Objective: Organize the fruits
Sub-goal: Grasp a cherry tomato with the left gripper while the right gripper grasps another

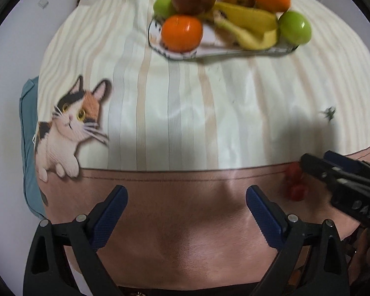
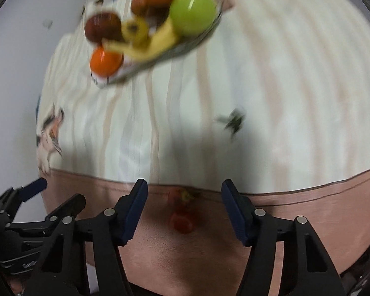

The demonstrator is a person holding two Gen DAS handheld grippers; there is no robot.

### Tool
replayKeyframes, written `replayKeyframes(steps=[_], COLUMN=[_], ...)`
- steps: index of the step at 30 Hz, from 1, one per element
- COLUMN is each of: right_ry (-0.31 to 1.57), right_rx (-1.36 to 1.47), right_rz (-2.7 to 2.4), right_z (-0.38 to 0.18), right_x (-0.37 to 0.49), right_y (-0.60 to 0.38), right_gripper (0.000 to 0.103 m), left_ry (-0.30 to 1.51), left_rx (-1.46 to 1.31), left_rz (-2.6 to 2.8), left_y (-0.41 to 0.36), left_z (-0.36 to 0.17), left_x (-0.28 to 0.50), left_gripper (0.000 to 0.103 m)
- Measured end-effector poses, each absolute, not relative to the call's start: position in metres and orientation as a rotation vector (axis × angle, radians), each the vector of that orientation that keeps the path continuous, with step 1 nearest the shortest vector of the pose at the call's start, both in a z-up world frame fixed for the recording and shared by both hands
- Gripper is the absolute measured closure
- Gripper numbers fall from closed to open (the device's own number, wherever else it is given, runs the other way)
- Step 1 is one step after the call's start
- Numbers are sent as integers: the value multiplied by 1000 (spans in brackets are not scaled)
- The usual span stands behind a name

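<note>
- A plate (image 1: 219, 53) at the far end of the striped cloth (image 1: 185, 113) already holds oranges, apples, green fruit and a banana (image 1: 249, 22).
- Red strawberries (image 2: 182, 212) lie apart on the near pink border, apparently still to be moved.
- Left gripper (image 1: 187, 209) is spread wide, empty.
- Right gripper (image 2: 184, 212) is spread around the strawberries, not touching.

Two oranges (image 1: 181, 33) — two green apples (image 1: 294, 27)
</note>
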State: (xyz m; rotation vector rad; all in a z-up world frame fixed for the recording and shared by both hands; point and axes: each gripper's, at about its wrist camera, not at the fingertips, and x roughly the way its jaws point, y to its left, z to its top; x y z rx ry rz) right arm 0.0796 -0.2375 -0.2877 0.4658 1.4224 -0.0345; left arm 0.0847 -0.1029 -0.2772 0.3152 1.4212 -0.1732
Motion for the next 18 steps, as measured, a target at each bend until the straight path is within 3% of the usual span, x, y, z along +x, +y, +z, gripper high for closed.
replayKeyframes(steps=[2,4,6,18], right_ry=[1449,1469,1483,1341], right_rx=[451,439,418,517], right_rz=[-25,-16,-15,-127], right_z=[-299,-309,-315,-260], right_x=[81,81,80,45], right_y=[-228,-219,-214,-270], right_gripper=[45,65,75,75], left_ry=[1436,1449,1459,1510], left_rx=[316,317,319,261], left_rz=[-170,-172,-181,-454], left_y=[-101,-101,-103,-167], left_z=[-284,-288,-292,-298], left_x=[82,80,78,54], left_gripper=[5,5,5,6])
